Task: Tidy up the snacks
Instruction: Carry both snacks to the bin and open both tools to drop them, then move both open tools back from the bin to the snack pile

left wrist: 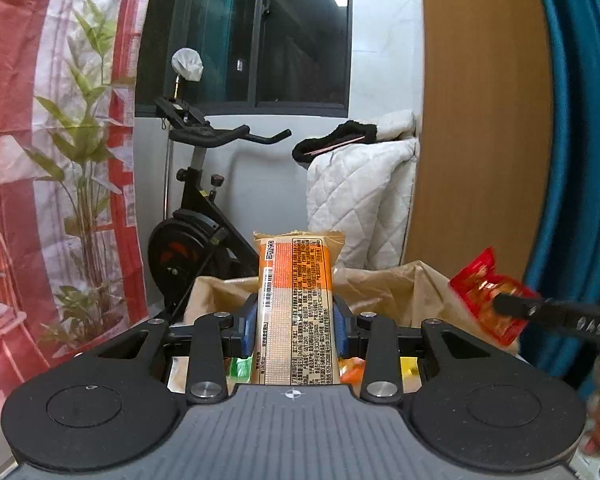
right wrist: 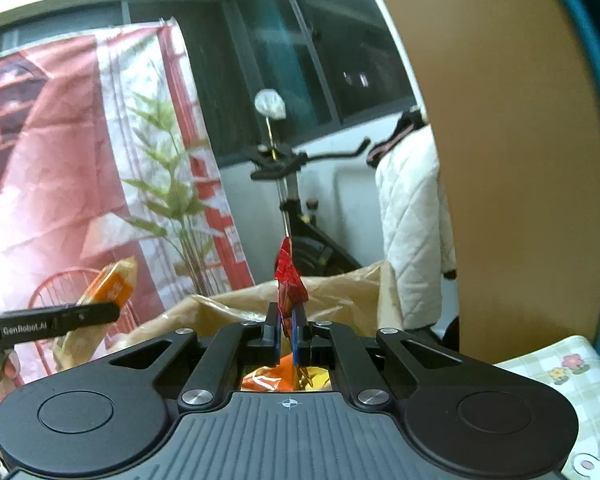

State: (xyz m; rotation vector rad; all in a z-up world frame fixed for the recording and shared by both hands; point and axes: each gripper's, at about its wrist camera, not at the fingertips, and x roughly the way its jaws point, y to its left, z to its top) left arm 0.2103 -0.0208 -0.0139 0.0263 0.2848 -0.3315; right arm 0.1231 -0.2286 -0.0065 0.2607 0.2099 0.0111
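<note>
Left tool (left wrist: pixel 294 322): clamped on orange-and-cream snack bar (left wrist: pixel 294 304), upright above brown paper bag (left wrist: pixel 380 288). Exercise bike (left wrist: pixel 198 216): behind the bag, beside quilted white cover (left wrist: pixel 360 200). Right tool (right wrist: pixel 286 338): closed on red snack packet (right wrist: pixel 289 276), over the same bag. Checked table (right wrist: pixel 548 368): lower right.

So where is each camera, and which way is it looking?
Left wrist: sits on the left gripper, looking along its fingers, shut on an orange snack pack, toward the exercise bike; the right gripper pokes in.
Right wrist: sits on the right gripper, pinching a red wrapper.
Both show the bike and brown paper bag.
</note>
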